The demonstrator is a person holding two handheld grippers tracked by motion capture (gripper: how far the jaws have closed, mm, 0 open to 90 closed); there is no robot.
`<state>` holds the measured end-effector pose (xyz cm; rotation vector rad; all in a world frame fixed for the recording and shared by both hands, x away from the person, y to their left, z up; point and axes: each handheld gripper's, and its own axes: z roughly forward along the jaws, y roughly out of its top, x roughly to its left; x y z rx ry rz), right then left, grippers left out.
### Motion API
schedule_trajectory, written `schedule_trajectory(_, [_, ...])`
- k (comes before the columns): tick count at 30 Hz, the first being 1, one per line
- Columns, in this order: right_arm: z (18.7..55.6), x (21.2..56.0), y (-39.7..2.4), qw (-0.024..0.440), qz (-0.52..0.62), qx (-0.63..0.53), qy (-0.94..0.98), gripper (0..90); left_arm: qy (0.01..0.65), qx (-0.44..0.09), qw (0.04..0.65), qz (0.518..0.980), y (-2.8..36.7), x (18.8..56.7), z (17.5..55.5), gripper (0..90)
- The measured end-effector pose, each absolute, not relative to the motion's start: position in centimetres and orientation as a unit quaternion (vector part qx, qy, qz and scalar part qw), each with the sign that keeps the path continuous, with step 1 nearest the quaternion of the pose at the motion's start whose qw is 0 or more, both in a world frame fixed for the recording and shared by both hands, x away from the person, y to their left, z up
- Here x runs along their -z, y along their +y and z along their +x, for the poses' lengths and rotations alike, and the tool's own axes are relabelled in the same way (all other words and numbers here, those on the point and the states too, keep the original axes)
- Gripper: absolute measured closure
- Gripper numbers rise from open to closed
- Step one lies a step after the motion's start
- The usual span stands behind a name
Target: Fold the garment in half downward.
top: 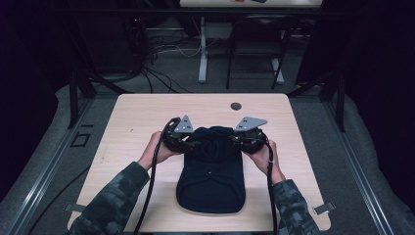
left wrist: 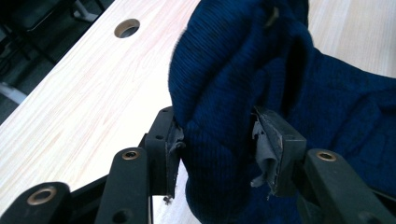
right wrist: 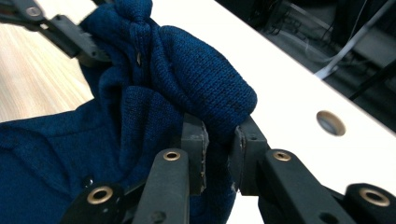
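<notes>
High view: the navy knit garment (top: 211,181) lies in the lower centre of the frame on the wooden table (top: 132,117), its far end bunched up and lifted between my two tools. My left gripper (top: 188,142) bites it at centre-left and my right gripper (top: 235,139) at centre-right. The cable hole (top: 236,106) sits above them, apart from the cloth.

Left gripper view: my pads (left wrist: 173,140) pinch a thick fold of the garment (left wrist: 224,154) in the lower centre. The jaws stand rather wide because of the bulk, and the worn pad rubber curls at the edges. The table (left wrist: 84,93) fills the upper left.

Right gripper view: my jaws are pressed on a thinner fold of the garment (right wrist: 205,88), pads (right wrist: 196,140) nearly together, in the lower centre. The other gripper (right wrist: 70,37) holds the cloth at the upper left.

Risk, imo: the left grip is on a fat roll, so some layers can slide out when I pull, esp. w/ such worn pads. Then the fold goes uneven. Also, if I pull both sides apart too hard, the right pinch, which has little cloth, can slip off.
</notes>
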<state>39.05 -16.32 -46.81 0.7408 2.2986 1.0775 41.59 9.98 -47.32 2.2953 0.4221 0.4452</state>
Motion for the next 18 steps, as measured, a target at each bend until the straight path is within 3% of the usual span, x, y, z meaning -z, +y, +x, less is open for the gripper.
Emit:
schedule_trajectory(2, [38.8,46.7,-16.2,0.255,0.264,-0.394,0.842,77.0,0.167,-0.176,0.378,0.894,10.1,47.3,41.5,56.3])
schedule_trajectory(4, [38.0,46.6,-15.9,0.279,0.246,-0.389,0.843,75.9,0.168,-0.186,0.383,0.889,10.1,47.3,41.2,65.0])
schedule_trajectory(9, [37.7,46.7,-16.4,0.258,0.255,-0.404,0.84,68.3,0.16,-0.207,0.389,0.883,10.0,47.4,40.7,69.1])
schedule_trajectory(11, [38.1,46.6,-17.1,0.227,0.278,-0.412,0.838,53.1,0.143,-0.216,0.397,0.88,9.8,47.3,40.6,69.1])
schedule_trajectory(12, [38.1,46.6,-17.1,0.227,0.278,-0.412,0.838,53.1,0.143,-0.216,0.397,0.88,9.8,47.3,40.6,68.9])
schedule_trajectory(13, [38.7,46.5,-17.4,0.197,0.294,-0.414,0.839,42.3,0.138,-0.217,0.4,0.88,9.7,47.3,40.5,68.9])
schedule_trajectory(14, [38.7,46.5,-17.4,0.197,0.294,-0.414,0.839,42.3,0.135,-0.222,0.398,0.88,9.6,47.2,40.6,68.9])
schedule_trajectory(16, [39.4,46.6,-17.6,0.168,0.306,-0.41,0.842,33.7,0.124,-0.228,0.4,0.879,9.3,47.2,40.4,68.9])
schedule_trajectory(18, [39.9,46.8,-17.5,0.155,0.314,-0.402,0.846,33.8,0.12,-0.232,0.396,0.88,9.2,47.2,40.3,68.9])
